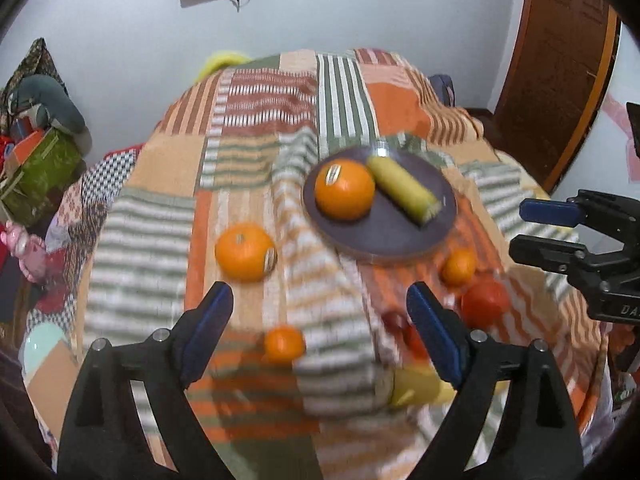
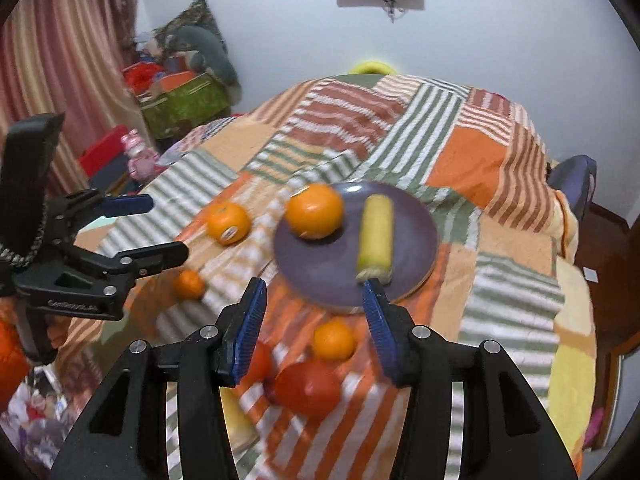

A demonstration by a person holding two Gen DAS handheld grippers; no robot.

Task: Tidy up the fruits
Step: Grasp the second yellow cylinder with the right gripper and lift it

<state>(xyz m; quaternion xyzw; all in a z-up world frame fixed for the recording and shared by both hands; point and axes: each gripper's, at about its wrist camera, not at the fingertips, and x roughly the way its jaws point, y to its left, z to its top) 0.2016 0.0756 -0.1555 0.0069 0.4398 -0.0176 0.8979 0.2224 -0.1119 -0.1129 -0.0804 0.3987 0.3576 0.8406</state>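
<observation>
A purple plate [image 1: 400,236] [image 2: 320,276] on the striped cloth holds a large orange [image 1: 345,189] [image 2: 314,210] and a corn cob [image 1: 403,189] [image 2: 375,239]. A second large orange [image 1: 245,252] [image 2: 228,223] lies left of the plate. Small oranges [image 1: 285,344] [image 1: 458,267] [image 2: 333,339] [image 2: 189,284] and a red tomato [image 1: 485,302] [image 2: 308,388] lie nearer. My left gripper [image 1: 320,312] [image 2: 160,226] is open and empty above the cloth. My right gripper [image 2: 316,316] [image 1: 532,228] is open and empty over the tomato and a small orange.
A yellow fruit [image 1: 416,388] lies at the near edge, partly hidden by the left gripper's right finger. Boxes and clutter [image 2: 180,100] stand by the wall at left. A chair [image 2: 576,184] and a wooden door [image 1: 560,60] are on the right.
</observation>
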